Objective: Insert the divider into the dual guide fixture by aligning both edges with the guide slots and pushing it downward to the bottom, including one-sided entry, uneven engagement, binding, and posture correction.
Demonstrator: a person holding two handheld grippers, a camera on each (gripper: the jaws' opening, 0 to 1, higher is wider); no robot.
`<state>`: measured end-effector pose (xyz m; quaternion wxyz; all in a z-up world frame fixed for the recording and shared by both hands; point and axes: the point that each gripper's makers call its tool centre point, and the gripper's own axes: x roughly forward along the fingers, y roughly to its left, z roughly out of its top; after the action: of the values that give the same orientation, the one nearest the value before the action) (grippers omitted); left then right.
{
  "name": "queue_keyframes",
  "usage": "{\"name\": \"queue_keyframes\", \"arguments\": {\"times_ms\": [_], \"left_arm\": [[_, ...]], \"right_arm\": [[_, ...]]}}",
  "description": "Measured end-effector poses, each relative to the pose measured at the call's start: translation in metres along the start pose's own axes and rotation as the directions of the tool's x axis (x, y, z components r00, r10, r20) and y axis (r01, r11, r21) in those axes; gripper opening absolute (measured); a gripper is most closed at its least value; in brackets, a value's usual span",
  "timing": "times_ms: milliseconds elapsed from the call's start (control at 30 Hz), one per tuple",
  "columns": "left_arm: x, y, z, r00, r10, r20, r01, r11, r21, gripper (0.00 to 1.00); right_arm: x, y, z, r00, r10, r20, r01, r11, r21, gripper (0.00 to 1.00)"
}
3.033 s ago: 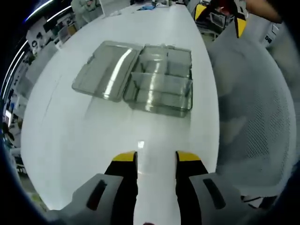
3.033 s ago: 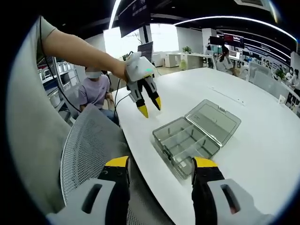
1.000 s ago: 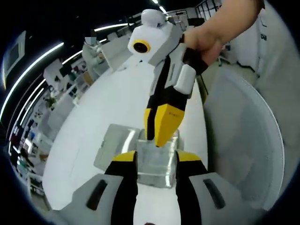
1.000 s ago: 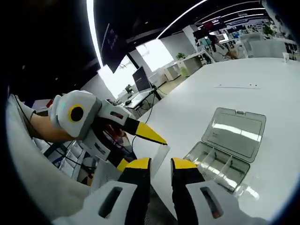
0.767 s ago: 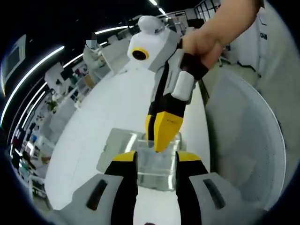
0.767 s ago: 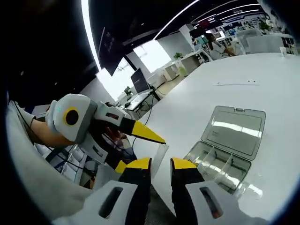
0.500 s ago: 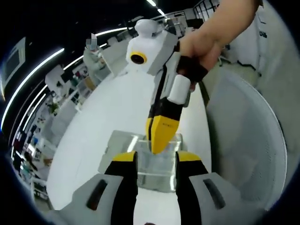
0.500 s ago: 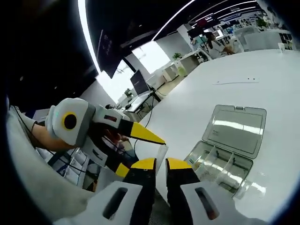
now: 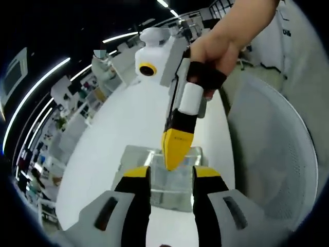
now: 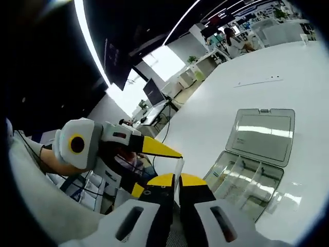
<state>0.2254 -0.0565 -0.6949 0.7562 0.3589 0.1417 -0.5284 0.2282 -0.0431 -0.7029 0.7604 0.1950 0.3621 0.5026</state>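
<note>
Clear plastic, the divider is held up in the air, pinched by the right gripper with jaws nearly together, while the left gripper stays spread wide around it. Both edges should be lined up straight before it is pushed into the compartment box, which is well apart on the white table. The right gripper is tipped down by a hand.

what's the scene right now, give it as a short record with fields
surface: white table
fixture: clear compartment box, lid open and lying flat
divider: clear divider, held above the table, not yet in the box
right claw: right claw shut on the divider's edge
left claw: left claw, jaws apart around the divider; grip cannot be told
hand: hand holding the right claw
</note>
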Motion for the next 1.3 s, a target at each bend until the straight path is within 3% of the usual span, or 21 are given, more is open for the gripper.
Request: {"name": "queue_keyframes", "arguments": {"times_ms": [267,300,367,667,767,900,1033,1133,1300], "left_arm": [[-0.002,0.003,0.004,1.0,0.012,0.021,-0.012,1.0,0.007,0.31],[-0.003,0.005,0.006,0.999,0.017,0.028,-0.017,1.0,0.006,0.3],[-0.003,0.005,0.005,1.0,0.013,0.023,-0.013,1.0,-0.005,0.32],[-0.008,0.012,0.007,0.999,0.013,0.039,-0.011,0.999,-0.044,0.35],[-0.012,0.012,0.006,0.999,-0.019,0.049,0.023,0.996,-0.082,0.34],[-0.017,0.015,0.006,0.996,-0.06,0.06,0.068,0.989,-0.131,0.28],[-0.016,0.015,0.005,0.994,-0.096,0.045,0.101,0.985,-0.136,0.23],[-0.015,0.012,0.005,0.989,-0.144,0.036,0.148,0.975,-0.167,0.17],[-0.013,0.012,0.007,0.984,-0.171,0.042,0.176,0.967,-0.186,0.1]], "right_arm": [[-0.002,0.002,0.004,1.0,0.006,0.021,-0.006,1.0,0.024,0.0],[-0.003,0.001,0.002,1.0,0.002,0.01,-0.002,1.0,-0.006,0.0],[-0.003,0.005,0.007,0.999,0.021,0.037,-0.022,1.0,0.019,0.0],[-0.006,0.002,0.006,0.999,0.016,0.029,-0.014,0.998,-0.06,0.0],[-0.009,0.0,0.005,1.0,0.016,0.025,-0.014,0.997,-0.08,0.0],[-0.011,-0.001,0.004,1.0,0.017,0.013,-0.016,0.994,-0.109,0.0],[-0.012,0.002,0.001,1.0,0.024,-0.005,-0.025,0.981,-0.194,0.0],[-0.012,0.005,0.0,0.999,0.033,-0.012,-0.035,0.968,-0.249,0.0],[-0.011,0.009,-0.006,0.998,0.041,-0.046,-0.054,0.942,-0.331,0.0]]}}
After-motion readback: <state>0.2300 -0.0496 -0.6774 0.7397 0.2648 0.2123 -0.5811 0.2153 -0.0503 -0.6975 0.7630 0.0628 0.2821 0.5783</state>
